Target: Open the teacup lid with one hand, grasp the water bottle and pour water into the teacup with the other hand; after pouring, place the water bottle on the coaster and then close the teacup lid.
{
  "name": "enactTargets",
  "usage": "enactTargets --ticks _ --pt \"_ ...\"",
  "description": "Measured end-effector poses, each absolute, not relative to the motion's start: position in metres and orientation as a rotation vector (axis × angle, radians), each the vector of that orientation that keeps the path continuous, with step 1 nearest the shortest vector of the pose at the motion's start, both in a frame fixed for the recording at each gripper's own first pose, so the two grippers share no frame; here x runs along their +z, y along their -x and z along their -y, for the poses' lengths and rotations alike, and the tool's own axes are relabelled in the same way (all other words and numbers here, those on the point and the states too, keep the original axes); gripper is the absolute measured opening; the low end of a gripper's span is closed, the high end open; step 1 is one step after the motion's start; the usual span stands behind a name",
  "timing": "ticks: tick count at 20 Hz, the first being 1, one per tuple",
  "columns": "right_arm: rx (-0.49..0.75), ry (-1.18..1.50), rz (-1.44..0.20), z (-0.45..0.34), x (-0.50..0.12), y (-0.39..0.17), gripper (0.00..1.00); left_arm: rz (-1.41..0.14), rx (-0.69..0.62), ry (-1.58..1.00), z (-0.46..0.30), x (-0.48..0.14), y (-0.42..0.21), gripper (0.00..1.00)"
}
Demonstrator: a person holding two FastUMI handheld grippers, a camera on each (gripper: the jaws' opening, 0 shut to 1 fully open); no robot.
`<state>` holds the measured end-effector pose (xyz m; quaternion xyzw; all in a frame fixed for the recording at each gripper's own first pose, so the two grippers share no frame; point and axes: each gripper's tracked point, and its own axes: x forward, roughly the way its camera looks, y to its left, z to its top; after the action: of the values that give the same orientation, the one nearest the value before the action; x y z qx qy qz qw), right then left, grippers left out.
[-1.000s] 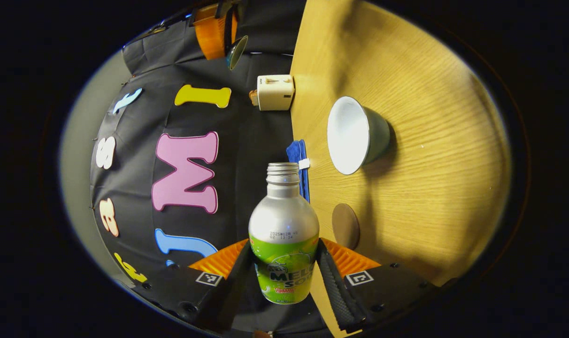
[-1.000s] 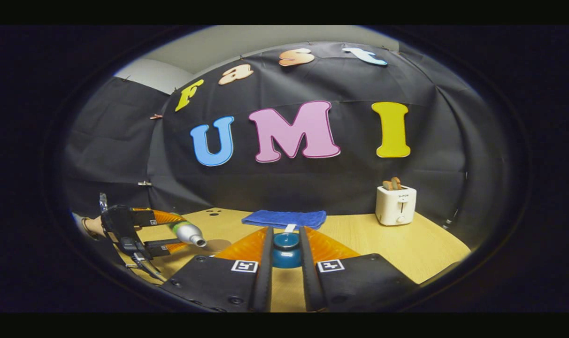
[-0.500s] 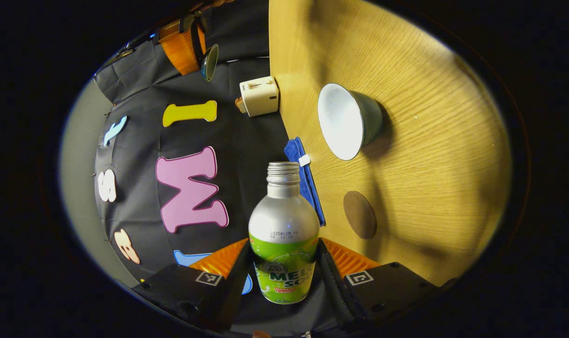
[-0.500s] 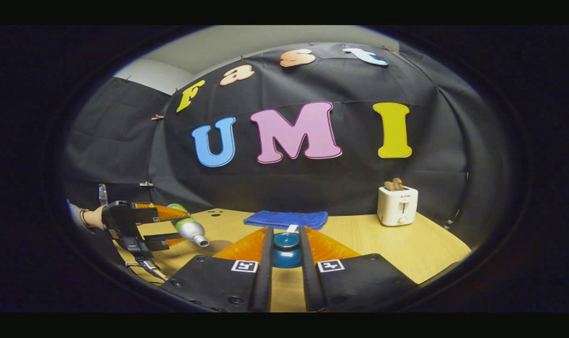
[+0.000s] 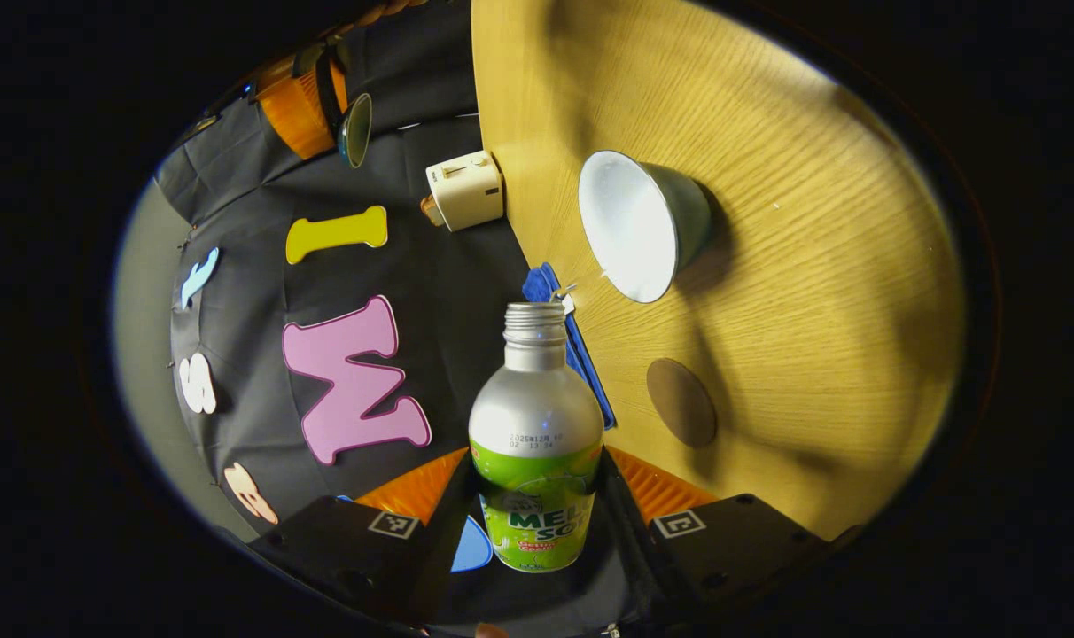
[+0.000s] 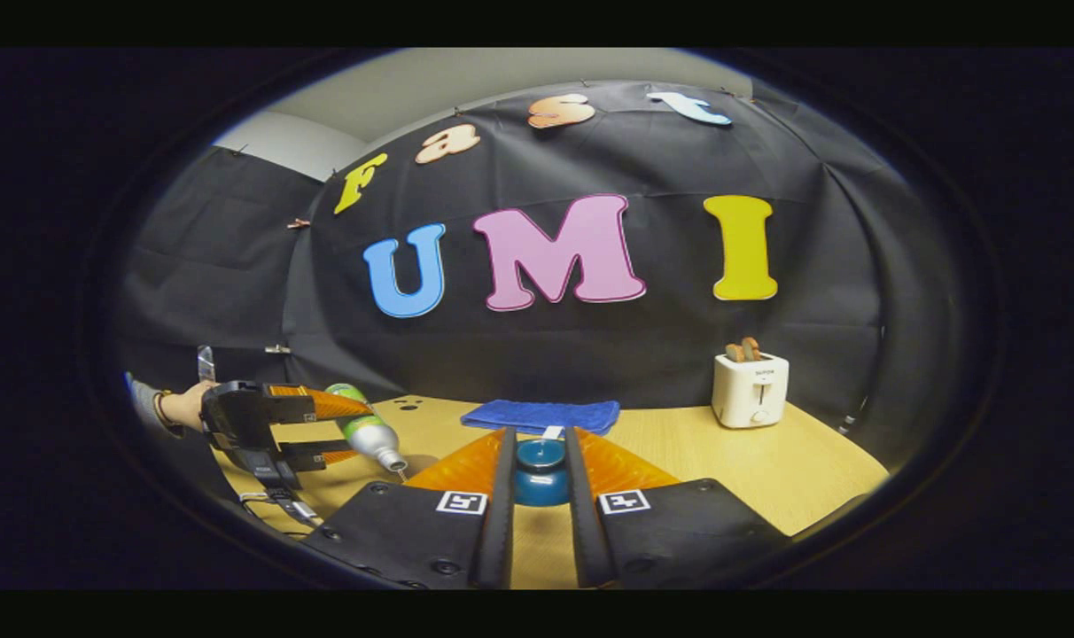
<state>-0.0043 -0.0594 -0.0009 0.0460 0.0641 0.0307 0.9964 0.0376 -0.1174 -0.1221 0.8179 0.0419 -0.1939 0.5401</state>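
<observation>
In the left gripper view my left gripper [image 5: 535, 461] is shut on the silver and green water bottle [image 5: 535, 416], which has no cap and is tipped over the table. Its mouth points toward the open teacup [image 5: 639, 221], white inside, a short way ahead. The round brown coaster [image 5: 680, 401] lies bare beside the bottle. In the right gripper view my right gripper [image 6: 540, 440] is shut on the blue teacup lid [image 6: 540, 478], held above the table. At the left, the left gripper [image 6: 329, 430] holds the bottle [image 6: 369, 431] slanted, mouth down.
A white toaster [image 6: 750, 388] with bread stands at the back right of the wooden table [image 6: 767, 461]. A folded blue towel [image 6: 539, 415] lies along the back edge. A hand [image 6: 182, 406] holds the left gripper at the table's left side.
The left gripper has rolled further, tipping the bottle's mouth lower and carrying it closer to the teacup. The right gripper stays still with the lid.
</observation>
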Motion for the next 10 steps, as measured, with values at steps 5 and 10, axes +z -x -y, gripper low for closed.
enactTargets --ticks 5,10 --pt "0.056 -0.100 -0.122 0.0629 0.0016 0.0057 0.27 -0.093 -0.484 -2.011 0.1192 -0.1208 -0.0424 0.81" --pt "0.056 -0.103 -0.120 0.0632 0.0016 0.0057 0.31 -0.092 -0.493 -2.081 0.1176 -0.1176 -0.0458 0.81"
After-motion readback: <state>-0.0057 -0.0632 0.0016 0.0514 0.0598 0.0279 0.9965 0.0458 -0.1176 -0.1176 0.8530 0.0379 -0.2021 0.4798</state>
